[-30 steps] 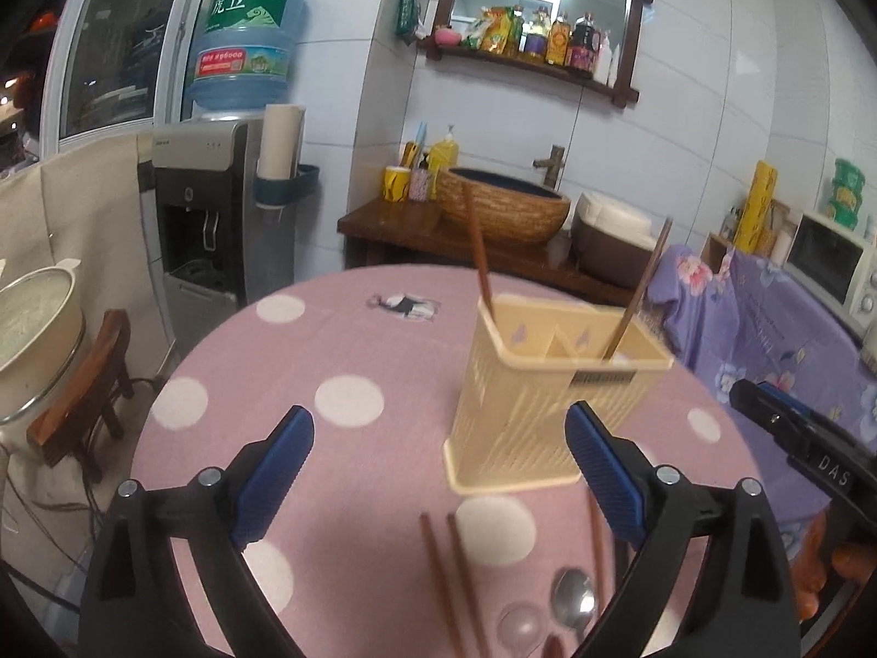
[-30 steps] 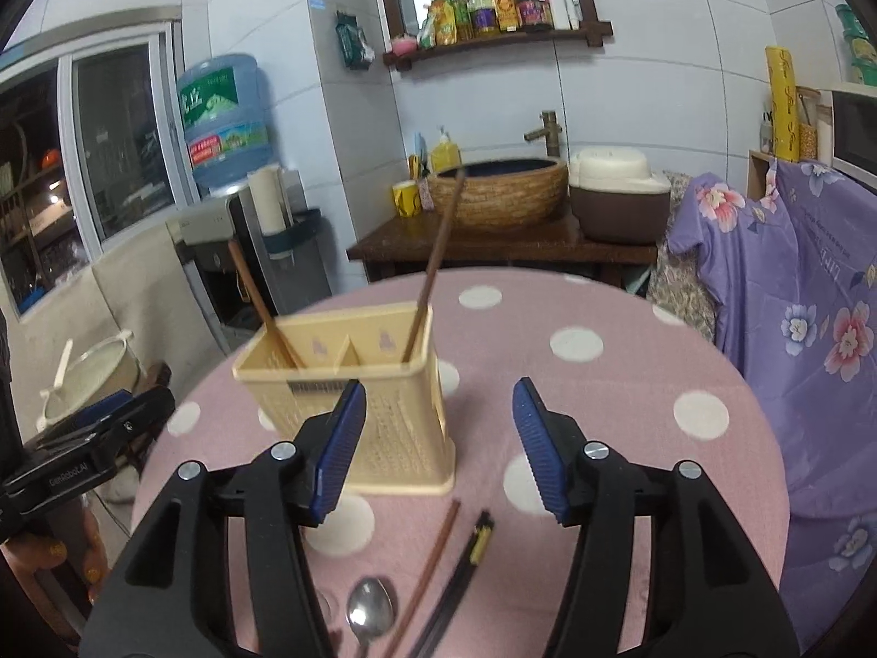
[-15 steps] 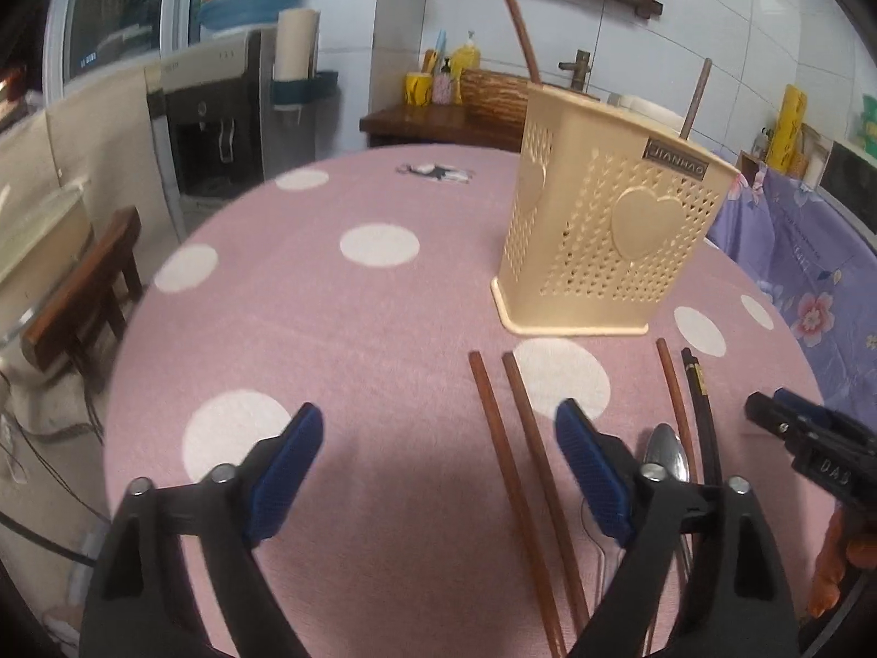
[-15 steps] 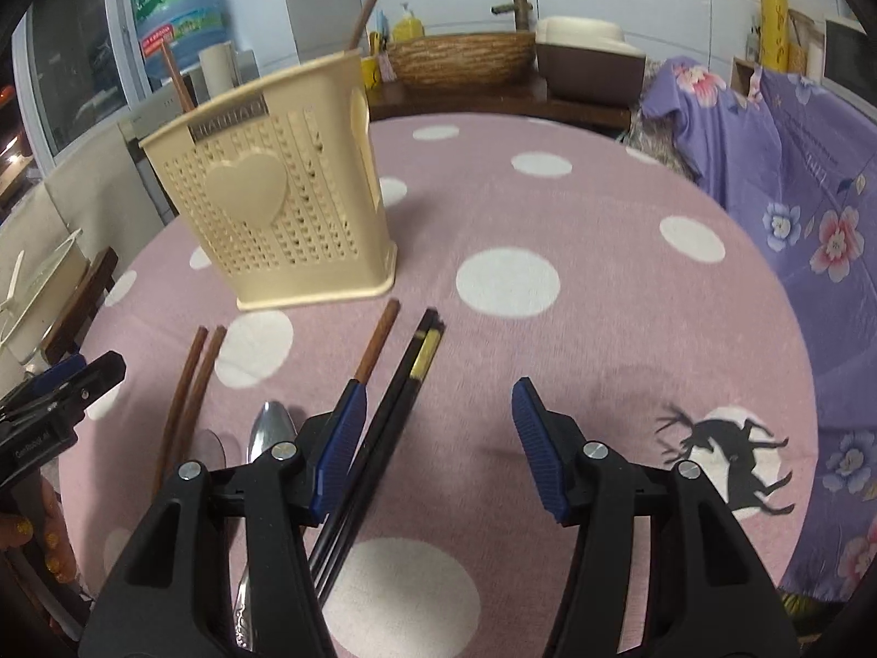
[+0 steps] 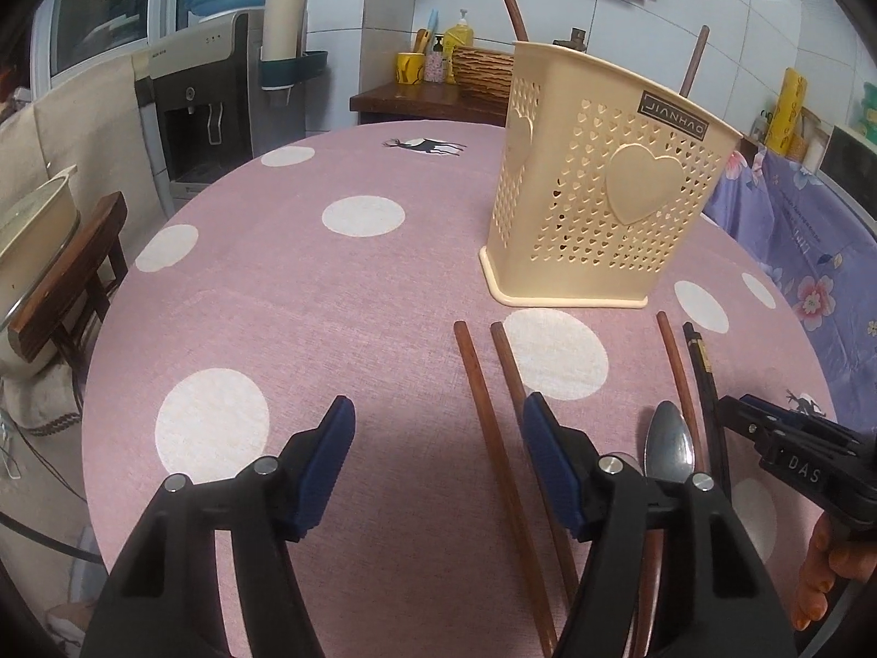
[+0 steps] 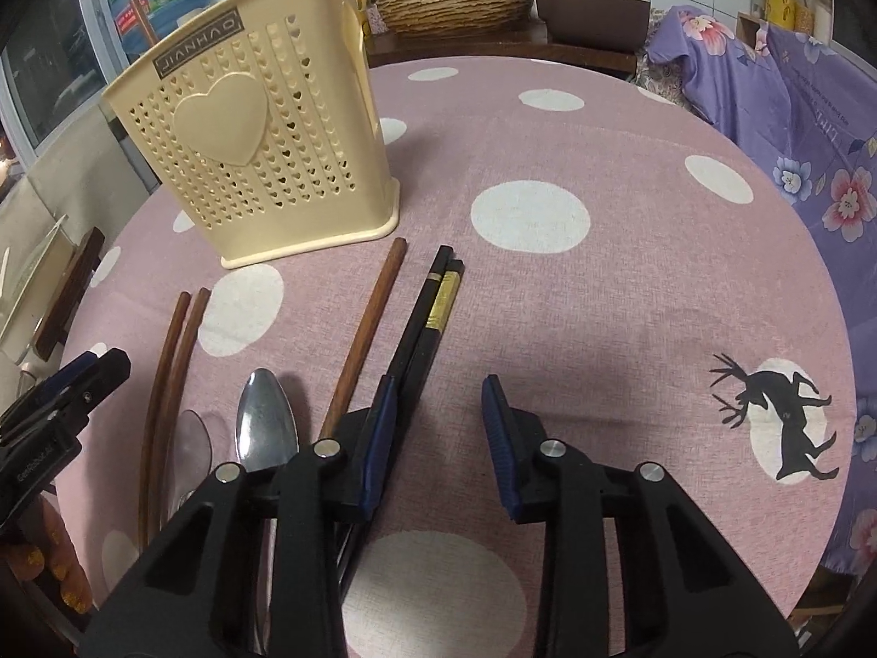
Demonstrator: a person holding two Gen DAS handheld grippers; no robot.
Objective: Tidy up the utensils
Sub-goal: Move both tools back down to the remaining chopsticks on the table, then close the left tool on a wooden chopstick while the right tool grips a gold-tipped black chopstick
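You are early in the job. 2 brown wooden sticks already stand in the cream perforated plastic utensil holder [image 5: 597, 186] on the pink polka-dot tablecloth [image 5: 340, 296]. Still lying in front of it: 2 brown wooden chopsticks [image 5: 488, 406], 1 more brown chopstick [image 6: 367, 329], a pair of black chopsticks with gold bands [image 6: 427, 318], a steel spoon [image 6: 266, 422] and a clear spoon [image 6: 192, 444].

Your left gripper [image 5: 436, 455] is closing, nothing between its blue pads. Your right gripper [image 6: 438, 427] is also closing, narrow and empty, with the black pair just beside its left pad.

The holder's label reads JIANHAO; the right gripper is marked DAS.
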